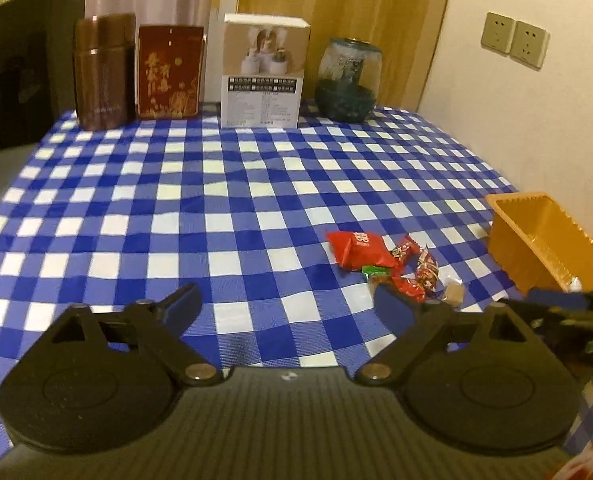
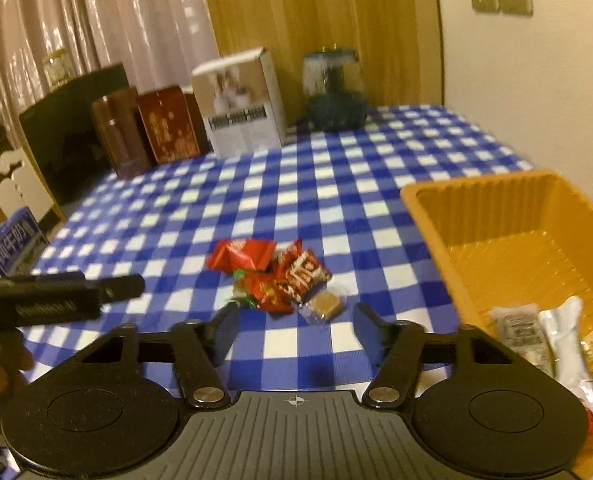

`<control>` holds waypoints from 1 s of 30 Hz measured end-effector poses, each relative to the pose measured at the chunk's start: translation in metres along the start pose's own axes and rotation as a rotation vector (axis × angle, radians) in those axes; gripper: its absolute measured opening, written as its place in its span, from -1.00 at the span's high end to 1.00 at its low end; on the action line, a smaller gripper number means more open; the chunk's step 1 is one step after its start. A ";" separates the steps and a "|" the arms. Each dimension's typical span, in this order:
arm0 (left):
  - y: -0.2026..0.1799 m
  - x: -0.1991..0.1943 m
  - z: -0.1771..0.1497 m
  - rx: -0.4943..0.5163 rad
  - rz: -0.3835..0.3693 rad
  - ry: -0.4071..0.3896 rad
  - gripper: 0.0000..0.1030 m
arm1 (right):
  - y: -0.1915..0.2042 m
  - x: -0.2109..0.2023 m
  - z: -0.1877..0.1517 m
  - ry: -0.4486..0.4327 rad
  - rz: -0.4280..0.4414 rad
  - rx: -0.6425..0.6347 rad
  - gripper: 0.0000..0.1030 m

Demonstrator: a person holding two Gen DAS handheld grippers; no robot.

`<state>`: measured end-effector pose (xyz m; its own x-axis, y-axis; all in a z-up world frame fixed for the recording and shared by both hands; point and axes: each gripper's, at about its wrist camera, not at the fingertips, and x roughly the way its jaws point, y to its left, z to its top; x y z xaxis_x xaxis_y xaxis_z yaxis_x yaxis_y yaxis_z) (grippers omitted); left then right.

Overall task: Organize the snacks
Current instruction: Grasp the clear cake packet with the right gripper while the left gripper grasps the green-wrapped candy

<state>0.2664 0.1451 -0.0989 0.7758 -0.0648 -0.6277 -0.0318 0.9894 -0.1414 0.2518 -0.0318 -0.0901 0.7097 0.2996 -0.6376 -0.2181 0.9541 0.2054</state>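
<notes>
Back row, twelve o'clock on your blue-and-white checked tablecloth (image 1: 224,200): a brown cylindrical canister pair (image 1: 103,72), a dark red box with gold print (image 1: 169,73), a white carton with a photo panel (image 1: 262,74), and a dark green glass jar (image 1: 349,80), all standing upright and well apart from the snacks. Nothing stands between your grippers and the pile.

Task item: a small heap of wrapped snacks (image 2: 274,276) lying on the cloth just ahead of your right gripper (image 2: 294,334), toward twelve o'clock. It holds a large red foil packet (image 1: 358,250), smaller red twist-wrapped candies (image 1: 416,276), a green-wrapped sweet (image 1: 374,271), and a clear-wrapped brown square biscuit (image 2: 325,305) at its near edge, all touching or overlapping.

Receptacle: an orange ribbed plastic tray (image 2: 508,216) at three o'clock of the pile, near but apart from it.

Left view only: your left gripper (image 1: 288,306), with the pile at its one o'clock; the tray's inside is barely shown.
Right view only: two white and grey packets (image 2: 548,340) already lying in the tray's near corner; a blue printed carton (image 2: 14,240) at nine o'clock beyond the table edge.

Jaws: your left pair is spread wide over bare cloth; your right pair is spread less wide, with nothing between the pads.
</notes>
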 end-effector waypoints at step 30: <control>-0.015 0.039 0.005 0.032 -0.052 0.049 -0.64 | -0.022 0.082 0.015 0.035 -0.044 0.116 0.31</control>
<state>0.3005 0.1288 -0.1177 0.7441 -0.1218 -0.6569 0.0288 0.9882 -0.1506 0.3243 -0.0285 -0.1359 0.6925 0.2591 -0.6732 -0.1066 0.9598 0.2597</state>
